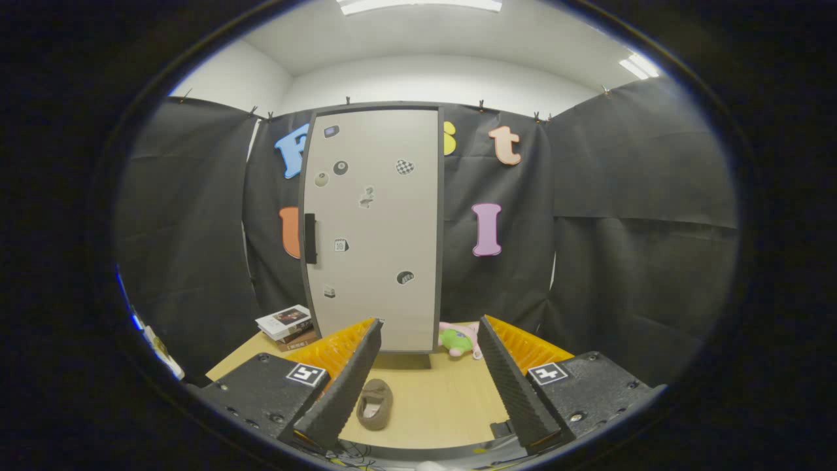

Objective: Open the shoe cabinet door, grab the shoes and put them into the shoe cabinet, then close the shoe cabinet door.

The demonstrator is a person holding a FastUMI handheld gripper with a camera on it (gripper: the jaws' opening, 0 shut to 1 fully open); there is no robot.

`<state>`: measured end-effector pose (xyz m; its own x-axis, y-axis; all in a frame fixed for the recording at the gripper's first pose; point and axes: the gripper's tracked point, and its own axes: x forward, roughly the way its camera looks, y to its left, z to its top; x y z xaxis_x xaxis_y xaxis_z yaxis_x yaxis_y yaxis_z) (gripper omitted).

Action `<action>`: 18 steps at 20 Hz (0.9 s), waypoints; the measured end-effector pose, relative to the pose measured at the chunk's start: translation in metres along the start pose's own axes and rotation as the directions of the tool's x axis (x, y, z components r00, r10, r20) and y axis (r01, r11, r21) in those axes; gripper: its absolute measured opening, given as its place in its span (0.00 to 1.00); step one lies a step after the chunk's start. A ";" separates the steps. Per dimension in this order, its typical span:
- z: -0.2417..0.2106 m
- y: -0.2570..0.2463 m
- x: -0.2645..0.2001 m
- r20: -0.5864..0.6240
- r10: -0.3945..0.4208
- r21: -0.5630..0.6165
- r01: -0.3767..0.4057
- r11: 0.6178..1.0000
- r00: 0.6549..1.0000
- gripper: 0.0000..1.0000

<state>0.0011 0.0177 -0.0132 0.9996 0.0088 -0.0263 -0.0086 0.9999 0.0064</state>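
Brown shoe (pixel 375 404) could get bumped off the bench (pixel 444 399) if the wide-open, empty hand-held gripper (pixel 428 337) swings toward the cabinet door (pixel 373 229).

A wooden table (pixel 451 405) stands against the booth's black cloth wall (pixel 628 216). A stack of books (pixel 286 325) lies at the table's rear left corner; the top book has a white cover. A plush toy (pixel 459 339), pink and green, lies on its side on the table near the back. White ceiling (pixel 425 39) with lit light panels (pixel 418 5) is overhead.
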 end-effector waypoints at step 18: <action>0.035 0.161 0.159 0.024 0.154 -0.023 -0.154 0.988 0.988 0.97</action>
<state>0.1592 0.1797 0.0186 0.9866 0.1630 -0.0010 -0.1630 0.9865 -0.0127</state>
